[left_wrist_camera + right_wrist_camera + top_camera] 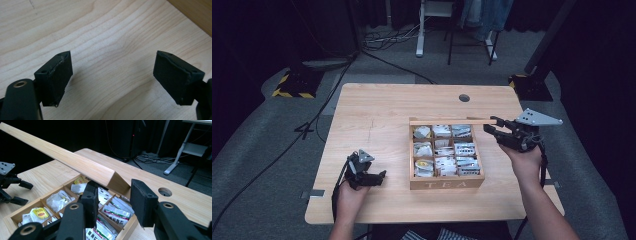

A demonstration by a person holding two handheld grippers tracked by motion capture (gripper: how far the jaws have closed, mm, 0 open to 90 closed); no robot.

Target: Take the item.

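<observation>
So there's a wooden tea box (447, 182) sitting right of centre on the light wood worktop (372, 120), its compartments stuffed with tea bags (116, 211), and its lid (452, 121) is up, standing along the far edge. The right gripper (495, 125) is at the lid's right corner with its jaws spread and the corner between them (not actually clamped, there's a gap). The left gripper (381, 176) rests low over bare worktop left of the box, jaws wide apart, holding nothing.
</observation>
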